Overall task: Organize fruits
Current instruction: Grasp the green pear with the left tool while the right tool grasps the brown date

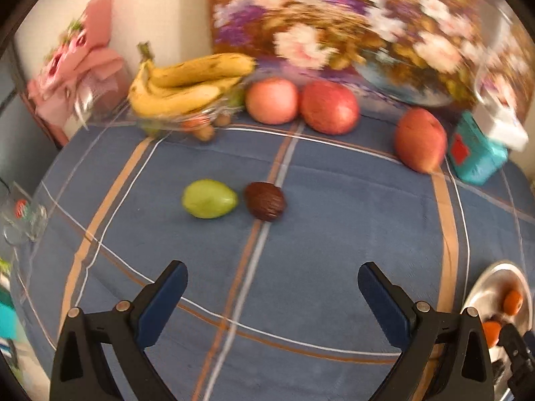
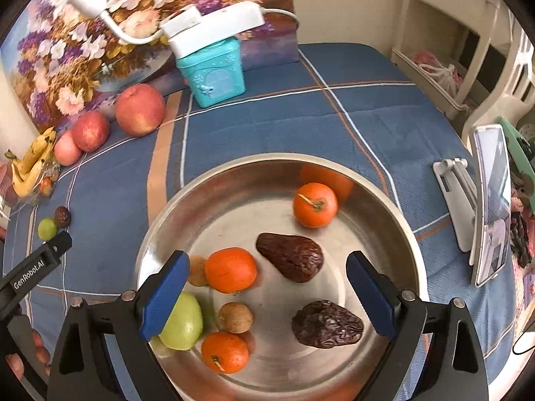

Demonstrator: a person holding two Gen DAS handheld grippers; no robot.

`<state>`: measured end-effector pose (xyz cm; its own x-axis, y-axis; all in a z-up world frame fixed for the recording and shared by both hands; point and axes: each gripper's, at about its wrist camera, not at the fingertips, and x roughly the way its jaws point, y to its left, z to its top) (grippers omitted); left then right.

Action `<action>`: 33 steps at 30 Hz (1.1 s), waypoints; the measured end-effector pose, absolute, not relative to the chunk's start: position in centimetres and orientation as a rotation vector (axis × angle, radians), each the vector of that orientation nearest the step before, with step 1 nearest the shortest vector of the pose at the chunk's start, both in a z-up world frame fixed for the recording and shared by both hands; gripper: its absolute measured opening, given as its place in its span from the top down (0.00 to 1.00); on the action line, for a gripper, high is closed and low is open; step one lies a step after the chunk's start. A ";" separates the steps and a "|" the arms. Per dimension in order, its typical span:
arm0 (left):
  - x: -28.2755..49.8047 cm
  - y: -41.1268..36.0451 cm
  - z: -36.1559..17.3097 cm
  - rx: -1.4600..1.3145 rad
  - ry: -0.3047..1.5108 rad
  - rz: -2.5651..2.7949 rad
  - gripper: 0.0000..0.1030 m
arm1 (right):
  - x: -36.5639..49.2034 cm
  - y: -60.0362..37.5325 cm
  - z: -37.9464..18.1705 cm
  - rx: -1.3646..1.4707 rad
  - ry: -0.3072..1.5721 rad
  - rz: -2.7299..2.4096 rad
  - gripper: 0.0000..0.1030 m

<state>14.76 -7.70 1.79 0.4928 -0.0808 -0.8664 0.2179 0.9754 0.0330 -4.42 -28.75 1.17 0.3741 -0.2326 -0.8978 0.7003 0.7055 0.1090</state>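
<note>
The blue plaid desk (image 1: 334, 217) carries a steel bowl (image 2: 234, 180) holding oranges (image 2: 315, 204), wrinkled brown fruits (image 2: 291, 256) and a green fruit (image 2: 182, 324); the right gripper (image 2: 264, 297) hovers above it, jaws wide, empty; the left gripper (image 1: 272, 304), equally wide and empty, faces a green fruit (image 1: 209, 198) just beside a dark fruit (image 1: 265, 201).

We are in a home: a checked blue cloth (image 2: 267, 107) covers the worktop, a floral painting (image 2: 83, 33) leans along its far edge, and a white plastic chair (image 2: 501, 77) stands beside its right edge.
</note>
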 end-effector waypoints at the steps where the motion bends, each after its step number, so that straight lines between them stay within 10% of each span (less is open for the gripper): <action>1: 15.3 -6.9 1.9 0.113 1.048 -0.181 0.00 | -4.2 -28.5 1.2 0.523 1.023 -0.629 0.08; 29: 24.5 -0.3 -0.1 0.209 1.140 -0.603 0.11 | 17.5 -16.0 3.7 0.498 1.072 -0.033 0.09; 33: 24.5 -1.3 -1.0 0.284 1.124 -0.636 0.23 | 19.6 -15.4 1.6 0.522 1.129 -0.013 0.28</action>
